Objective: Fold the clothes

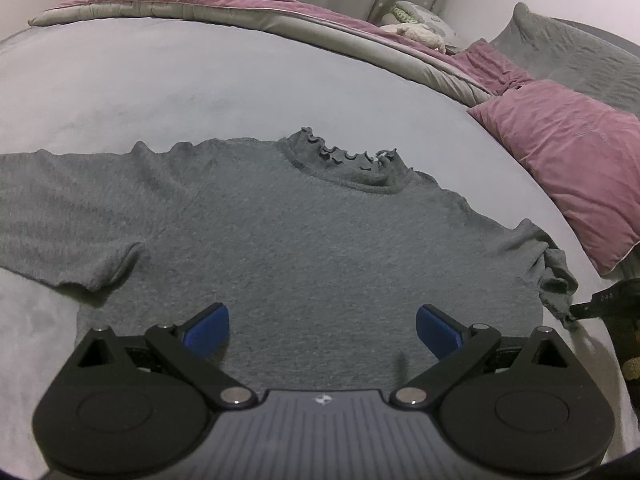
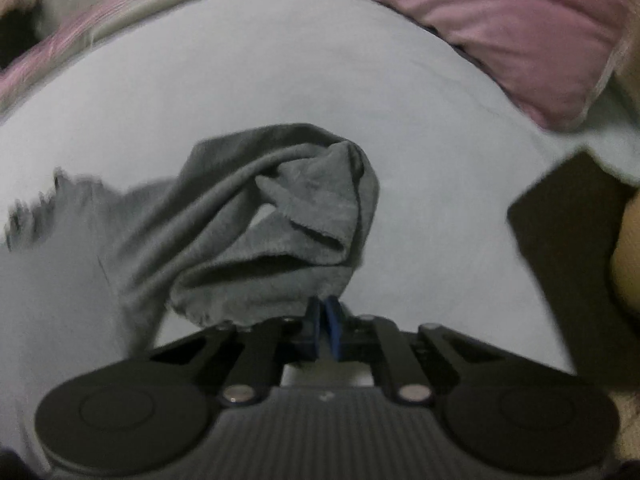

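Note:
A grey knit top [image 1: 304, 232] with a ruffled collar [image 1: 344, 156] lies flat, face up, on the pale bed sheet [image 1: 120, 92]. Its left sleeve [image 1: 60, 216] is spread out to the side. My left gripper [image 1: 322, 328] hovers open over the lower body of the top, with nothing between its blue pads. The right sleeve [image 2: 280, 220] is bunched and folded over on itself. My right gripper [image 2: 325, 316] is shut, its blue pads pinching the cuff edge of that sleeve. In the left wrist view the right gripper's dark tip [image 1: 588, 306] shows at the sleeve end [image 1: 552, 276].
A pink pillow [image 1: 572, 160] lies to the right of the top, seen also as the pink pillow [image 2: 500, 32] at upper right. A pink and grey duvet [image 1: 240, 12] is rolled along the far side. The bed's edge and dark floor [image 2: 568, 248] are at right, beside part of a person [image 2: 628, 256].

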A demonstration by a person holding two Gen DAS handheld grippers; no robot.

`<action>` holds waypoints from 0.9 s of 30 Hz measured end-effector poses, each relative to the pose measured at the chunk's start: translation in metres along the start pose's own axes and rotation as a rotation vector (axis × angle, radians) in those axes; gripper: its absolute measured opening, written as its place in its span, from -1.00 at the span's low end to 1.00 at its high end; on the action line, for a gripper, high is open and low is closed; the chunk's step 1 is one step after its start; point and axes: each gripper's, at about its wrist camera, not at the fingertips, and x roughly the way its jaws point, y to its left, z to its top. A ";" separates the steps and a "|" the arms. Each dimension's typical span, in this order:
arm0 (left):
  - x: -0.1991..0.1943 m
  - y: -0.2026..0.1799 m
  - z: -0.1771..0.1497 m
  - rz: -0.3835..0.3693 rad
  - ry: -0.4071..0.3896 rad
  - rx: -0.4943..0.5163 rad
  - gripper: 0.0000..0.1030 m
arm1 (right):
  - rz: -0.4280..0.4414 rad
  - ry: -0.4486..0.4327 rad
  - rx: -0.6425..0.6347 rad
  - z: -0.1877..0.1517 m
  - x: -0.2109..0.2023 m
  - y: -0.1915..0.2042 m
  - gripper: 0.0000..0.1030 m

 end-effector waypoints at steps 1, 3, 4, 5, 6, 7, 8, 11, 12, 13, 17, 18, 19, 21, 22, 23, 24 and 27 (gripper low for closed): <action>0.000 0.000 0.000 -0.001 0.000 0.001 0.94 | -0.077 -0.007 -0.063 0.003 -0.001 0.006 -0.90; 0.001 0.000 -0.001 -0.001 0.003 0.004 0.94 | -0.216 -0.028 -0.175 0.008 -0.002 0.015 -0.90; 0.001 -0.001 -0.001 0.000 0.005 0.006 0.94 | -0.272 -0.039 -0.219 0.011 -0.002 0.018 -0.90; 0.002 -0.001 -0.001 0.001 0.007 0.008 0.94 | -0.301 -0.048 -0.240 0.016 -0.001 0.019 -0.90; 0.002 -0.001 -0.002 0.002 0.009 0.010 0.94 | -0.327 -0.056 -0.257 0.020 0.000 0.019 -0.90; 0.003 -0.001 -0.002 0.002 0.010 0.011 0.94 | -0.345 -0.062 -0.264 0.025 0.000 0.018 -0.90; 0.003 -0.001 -0.002 0.003 0.012 0.012 0.94 | -0.372 -0.071 -0.277 0.030 0.002 0.017 -0.90; 0.004 0.000 -0.002 0.005 0.014 0.013 0.94 | -0.450 -0.097 -0.303 0.046 0.005 0.013 -0.90; 0.004 0.000 -0.002 0.006 0.015 0.013 0.94 | -0.467 -0.107 -0.302 0.051 0.005 0.010 -0.90; 0.004 0.000 -0.002 0.007 0.015 0.014 0.94 | -0.486 -0.118 -0.300 0.056 0.005 0.007 -0.90; 0.005 0.000 -0.003 0.011 0.016 0.025 0.94 | -0.559 -0.157 -0.295 0.079 0.007 -0.006 -0.90; 0.006 0.000 -0.004 0.013 0.016 0.030 0.94 | -0.578 -0.162 -0.298 0.084 0.009 -0.010 -0.90; 0.006 -0.001 -0.004 0.014 0.015 0.034 0.94 | -0.596 -0.166 -0.301 0.090 0.011 -0.013 -0.90; 0.006 -0.002 -0.005 0.017 0.014 0.043 0.94 | -0.627 -0.170 -0.304 0.099 0.018 -0.018 -0.90; 0.006 -0.003 -0.005 0.019 0.013 0.048 0.94 | -0.631 -0.168 -0.301 0.102 0.022 -0.022 -0.90; 0.006 -0.003 -0.005 0.021 0.012 0.055 0.94 | -0.633 -0.163 -0.296 0.105 0.027 -0.025 -0.90; 0.006 -0.004 -0.006 0.023 0.011 0.062 0.94 | -0.631 -0.156 -0.291 0.107 0.032 -0.026 -0.90; 0.007 -0.007 -0.006 0.020 0.000 0.086 0.94 | -0.624 -0.138 -0.282 0.109 0.048 -0.030 -0.89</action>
